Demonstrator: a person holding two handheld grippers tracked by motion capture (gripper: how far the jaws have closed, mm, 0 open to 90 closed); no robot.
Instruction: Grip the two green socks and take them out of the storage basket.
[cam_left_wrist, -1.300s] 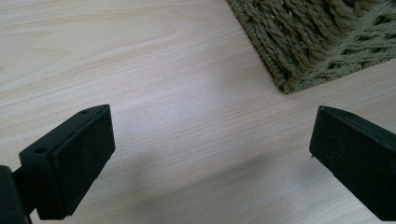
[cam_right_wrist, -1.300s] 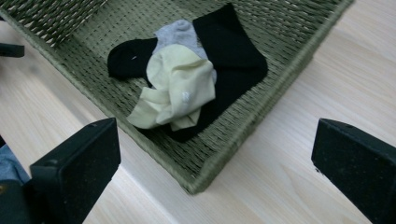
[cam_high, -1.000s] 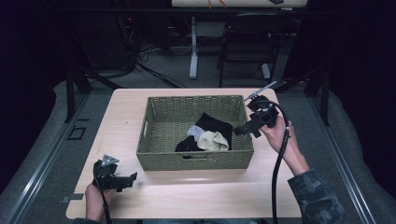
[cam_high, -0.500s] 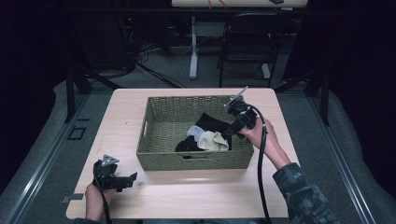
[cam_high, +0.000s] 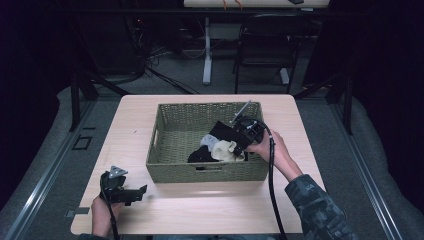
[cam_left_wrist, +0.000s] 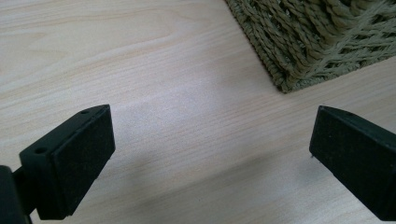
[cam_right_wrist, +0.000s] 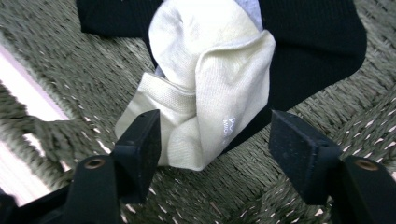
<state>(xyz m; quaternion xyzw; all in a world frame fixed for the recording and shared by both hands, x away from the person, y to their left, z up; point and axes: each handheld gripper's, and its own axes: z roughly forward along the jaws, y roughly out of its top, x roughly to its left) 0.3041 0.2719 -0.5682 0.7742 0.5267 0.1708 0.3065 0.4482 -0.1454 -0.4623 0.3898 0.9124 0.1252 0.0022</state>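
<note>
A woven olive basket (cam_high: 175, 125) stands mid-table and holds a cream sock (cam_high: 223, 148), black socks (cam_high: 220, 131) and a pale grey one. My right gripper (cam_high: 239, 148) reaches into the basket from the right, open, its jaws on either side of the cream sock (cam_right_wrist: 219, 93), which lies over a black sock (cam_right_wrist: 317, 51) on the basket floor (cam_right_wrist: 70, 84). My left gripper (cam_high: 139, 191) rests low over the table near its front left corner, open with nothing between its jaws (cam_left_wrist: 205, 154); the basket's corner (cam_left_wrist: 303, 51) is ahead of it.
The light wooden table (cam_high: 130, 125) stands on grey carpet. Behind it are a dark chair (cam_high: 265, 47) and a white table leg (cam_high: 207, 50) with cables on the floor. Bare tabletop lies left of and in front of the basket.
My right gripper has moved from above the basket's right rim leftward and down into the basket, onto the cream sock. The left gripper has stayed in place.
</note>
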